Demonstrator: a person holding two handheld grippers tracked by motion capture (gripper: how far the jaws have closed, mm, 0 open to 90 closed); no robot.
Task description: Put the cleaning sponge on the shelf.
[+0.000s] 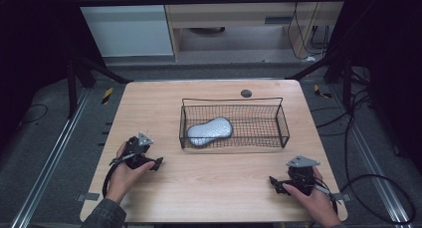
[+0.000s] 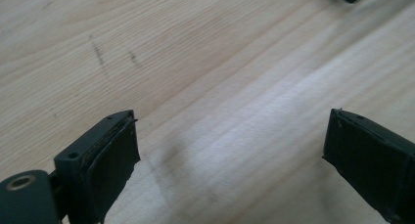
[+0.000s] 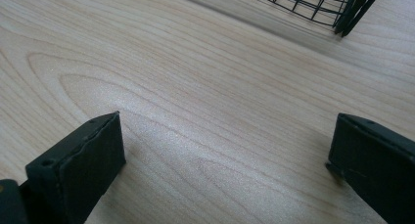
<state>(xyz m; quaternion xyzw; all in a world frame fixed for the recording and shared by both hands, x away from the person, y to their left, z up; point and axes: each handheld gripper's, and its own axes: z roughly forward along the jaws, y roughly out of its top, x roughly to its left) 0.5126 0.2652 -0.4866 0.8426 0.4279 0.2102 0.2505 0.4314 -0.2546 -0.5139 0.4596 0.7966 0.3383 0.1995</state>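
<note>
Near the table's front left corner, the left gripper (image 1: 155,163) rests low on the wood in the person's left hand (image 1: 124,174), its jaws pointing right across the table; in the left gripper view (image 2: 230,150) the two black jaws stand wide apart with nothing between them but bare pale wood grain, faintly scuffed with two short dark marks; a small dark corner of something shows at the top right edge of that view, too little to identify. At the front right, the right gripper (image 1: 273,180) sits in the right hand (image 1: 311,195), jaws pointing left toward the other gripper, a grey three-cornered plate (image 1: 302,161) on top; in the right gripper view (image 3: 225,155) its jaws are likewise spread wide and hold nothing, only wood between them, and a corner of the black wire basket (image 3: 313,1) shows at the top right, well apart from the jaws. Farther out, in the high view, the wire basket (image 1: 281,123) stands near the middle of the wooden table (image 1: 209,188), beyond both grippers; a grey-blue, peanut-shaped cushion-like object (image 1: 209,131) lies flat in the basket's left half. A dark round grommet (image 1: 246,93) sits in the tabletop near the far edge, just behind the basket; cables trail on the floor to the right.
</note>
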